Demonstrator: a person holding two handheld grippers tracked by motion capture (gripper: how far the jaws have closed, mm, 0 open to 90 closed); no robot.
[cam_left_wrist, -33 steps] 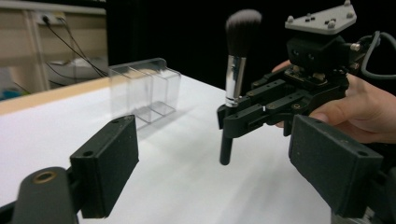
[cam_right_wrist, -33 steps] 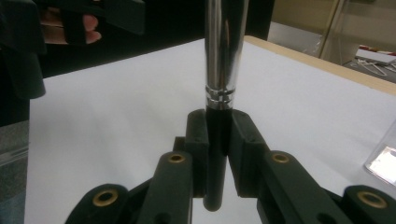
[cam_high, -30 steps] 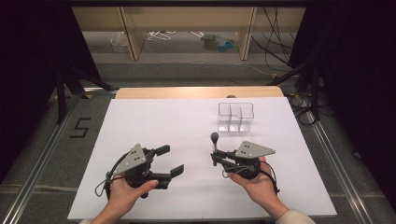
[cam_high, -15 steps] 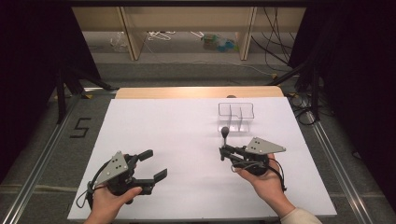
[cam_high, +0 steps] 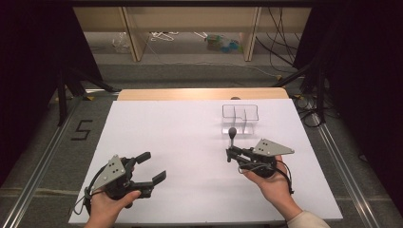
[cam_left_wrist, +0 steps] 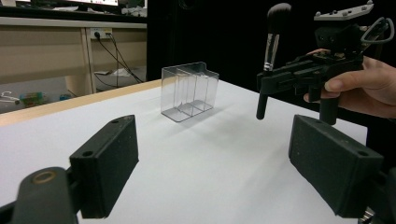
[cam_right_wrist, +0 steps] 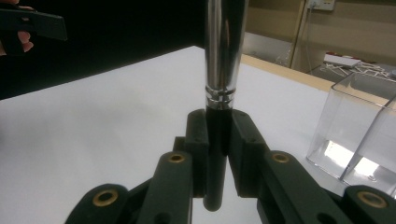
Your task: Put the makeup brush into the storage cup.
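A makeup brush (cam_high: 232,138) with a black handle, a chrome ferrule and a dark head stands upright in my right gripper (cam_high: 230,154), whose jaws are shut on the handle (cam_right_wrist: 215,154). It hangs just above the white table, a little in front of a clear plastic organizer (cam_high: 240,119) with several compartments. In the left gripper view the brush (cam_left_wrist: 271,51) and the organizer (cam_left_wrist: 189,91) appear ahead. My left gripper (cam_high: 153,168) is held low at the front left, open, with nothing between its pads (cam_left_wrist: 108,163).
The white table top (cam_high: 180,137) has a wooden strip along its far edge. Beyond it lie shelving and loose cables on the floor. Dark stands flank both sides. A floor mark "5" (cam_high: 81,129) lies left of the table.
My left gripper has moved left and toward the front edge. The right gripper with the brush has shifted slightly right, toward the organizer.
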